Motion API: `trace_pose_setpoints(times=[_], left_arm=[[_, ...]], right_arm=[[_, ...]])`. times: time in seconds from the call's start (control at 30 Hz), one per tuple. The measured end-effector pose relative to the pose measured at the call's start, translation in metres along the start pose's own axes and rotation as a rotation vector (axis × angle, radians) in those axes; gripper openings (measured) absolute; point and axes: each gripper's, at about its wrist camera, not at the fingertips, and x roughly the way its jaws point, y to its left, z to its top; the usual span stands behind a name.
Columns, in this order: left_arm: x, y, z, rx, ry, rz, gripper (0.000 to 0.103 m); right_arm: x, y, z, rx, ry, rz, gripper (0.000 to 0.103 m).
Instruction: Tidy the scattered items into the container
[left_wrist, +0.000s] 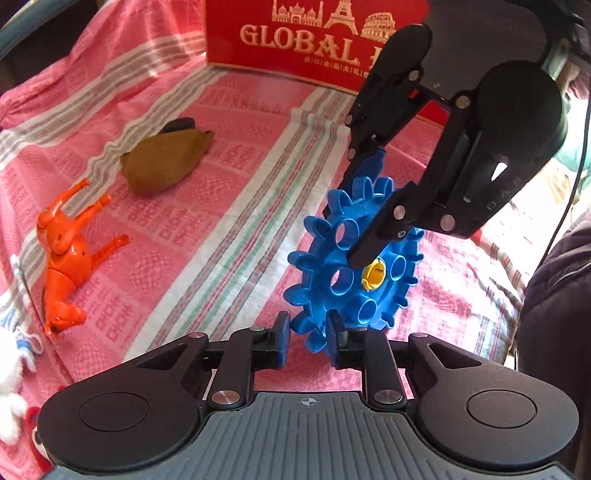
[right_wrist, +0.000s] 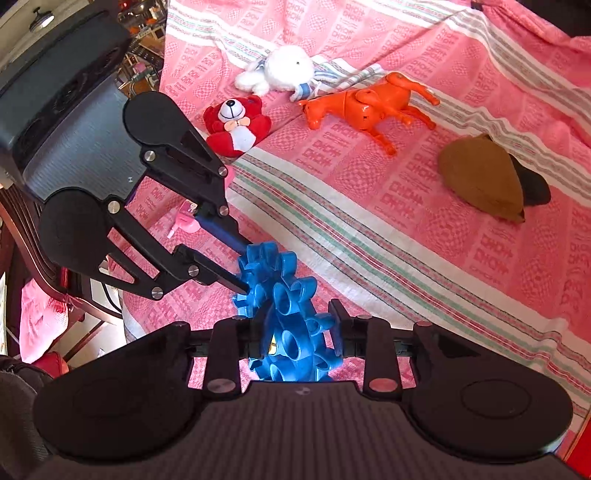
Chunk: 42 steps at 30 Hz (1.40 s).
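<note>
A blue toothed gear (left_wrist: 321, 291) with a yellow hub stands on edge above the pink striped cloth (left_wrist: 207, 229). My left gripper (left_wrist: 308, 339) is shut on its lower teeth. In the right wrist view the left gripper (right_wrist: 243, 267) clamps the gear (right_wrist: 291, 291) at its far rim. My right gripper (right_wrist: 295, 328) straddles the near rim with its jaws apart, and the pads are not pressing. From the left wrist view the right gripper (left_wrist: 343, 236) comes in from the upper right, one finger on each face of the gear. A red box (left_wrist: 295, 44) printed GLOBAL stands at the back.
An orange toy horse (right_wrist: 369, 103), a brown pouch (right_wrist: 480, 177), a white plush (right_wrist: 284, 70), a red bear plush (right_wrist: 236, 125) and a small pink toy (right_wrist: 184, 221) lie on the cloth. A dark sleeve (left_wrist: 554, 332) is at the right edge.
</note>
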Motion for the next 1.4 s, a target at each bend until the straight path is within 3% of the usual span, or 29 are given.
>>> trace_pose_setpoints(times=[0.03, 0.1, 0.17, 0.23, 0.27, 0.3, 0.37, 0.6, 0.77, 0.83, 0.87, 0.93, 1.0, 1.03, 1.1, 1.3, 1.37, 1.4], left_arm=[[0.001, 0.001, -0.001, -0.016, -0.004, -0.014, 0.042], [0.002, 0.001, -0.002, -0.038, -0.012, -0.037, 0.059], [0.002, 0.000, -0.001, -0.042, -0.026, -0.043, 0.067], [0.006, -0.003, 0.000, -0.027, -0.027, -0.038, 0.067], [0.008, -0.004, 0.000, -0.019, -0.020, -0.033, 0.063], [0.011, -0.006, 0.001, -0.004, -0.010, -0.031, 0.035], [0.017, -0.010, 0.001, 0.019, 0.013, -0.034, 0.014], [0.012, -0.016, -0.003, -0.020, -0.040, -0.043, 0.010], [0.011, -0.025, 0.004, 0.012, -0.061, -0.068, 0.010], [0.011, -0.031, 0.009, 0.049, -0.068, -0.078, 0.018], [0.012, -0.033, 0.012, 0.066, -0.064, -0.080, 0.038], [0.016, -0.038, 0.018, 0.095, -0.068, -0.067, 0.044], [0.019, -0.039, 0.024, 0.101, -0.077, -0.063, 0.046], [0.020, -0.039, 0.028, 0.101, -0.078, -0.068, 0.044], [0.023, -0.040, 0.033, 0.107, -0.081, -0.074, 0.015], [0.025, -0.043, 0.037, 0.070, -0.088, -0.066, 0.010], [0.026, -0.045, 0.036, 0.083, -0.082, -0.050, 0.010], [0.026, -0.045, 0.035, 0.082, -0.079, -0.049, 0.010]], right_arm=[[0.000, 0.001, 0.000, 0.001, -0.002, 0.015, 0.030], [-0.001, 0.005, 0.002, -0.016, -0.009, 0.043, 0.024], [-0.002, 0.011, 0.004, -0.059, -0.018, 0.059, 0.017], [-0.002, 0.018, 0.006, -0.124, -0.015, 0.060, 0.015], [-0.002, 0.020, 0.007, -0.151, -0.011, 0.060, 0.015], [-0.001, 0.020, 0.009, -0.169, -0.006, 0.058, 0.014], [0.000, 0.017, 0.011, -0.180, 0.013, 0.066, 0.018], [-0.006, 0.003, 0.003, -0.129, 0.001, 0.056, 0.027], [-0.018, -0.001, -0.009, -0.141, 0.012, 0.049, 0.033], [-0.021, -0.002, -0.011, -0.150, 0.020, 0.060, 0.031], [-0.021, 0.000, -0.012, -0.165, 0.024, 0.076, 0.025], [-0.021, 0.004, -0.011, -0.203, 0.033, 0.094, 0.016], [-0.020, 0.007, -0.010, -0.234, 0.038, 0.086, 0.014], [-0.019, 0.006, -0.009, -0.236, 0.039, 0.081, 0.014], [-0.019, 0.002, -0.008, -0.226, 0.037, 0.074, 0.014], [-0.027, -0.012, -0.016, -0.126, 0.048, 0.047, 0.027], [-0.033, -0.017, -0.023, -0.107, 0.070, 0.028, 0.060], [-0.036, -0.018, -0.028, -0.105, 0.082, 0.019, 0.065]])
